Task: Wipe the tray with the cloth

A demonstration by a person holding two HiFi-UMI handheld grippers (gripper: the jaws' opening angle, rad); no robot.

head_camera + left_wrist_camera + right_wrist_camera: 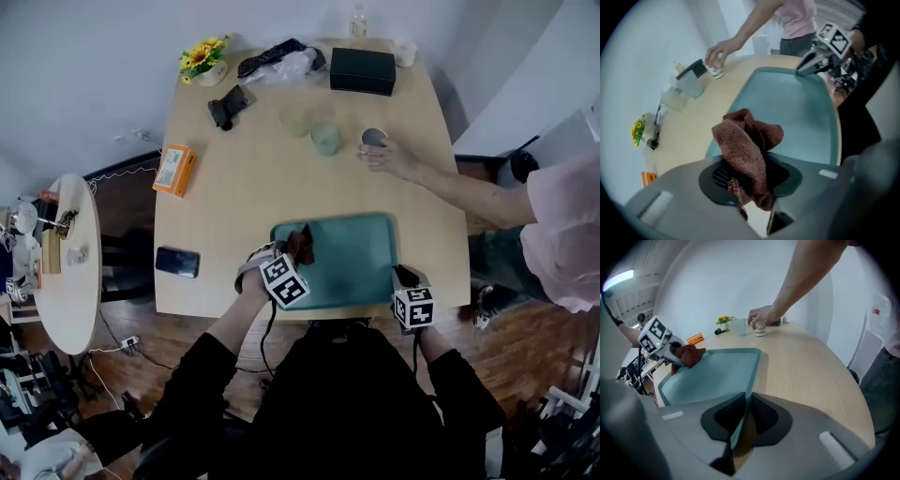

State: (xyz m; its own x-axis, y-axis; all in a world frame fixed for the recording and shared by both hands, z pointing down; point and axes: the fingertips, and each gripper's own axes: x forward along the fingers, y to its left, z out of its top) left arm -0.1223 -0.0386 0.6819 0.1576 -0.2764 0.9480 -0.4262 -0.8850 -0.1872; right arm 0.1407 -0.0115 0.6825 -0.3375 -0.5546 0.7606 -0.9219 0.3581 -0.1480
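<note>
The left gripper [752, 185] is clamped on the gathered middle of a brown cloth [749, 140], just inside the left edge of the tray [352, 267]. The cloth looks soft, light and limp, so a bunched hold like this suits it. The right gripper [743, 420] is closed on the tray's near right rim. The tray looks stiff and smooth and would probably slide at the table's near edge if not held. Another person's hand [389, 157], a cup [373, 137] and a phone [177, 262] lie well apart from the tray and block nothing.

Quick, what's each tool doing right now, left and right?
Left tool: closed on the crumpled reddish-brown terry cloth.
Right tool: closed on the rim of the teal plastic tray.
</note>
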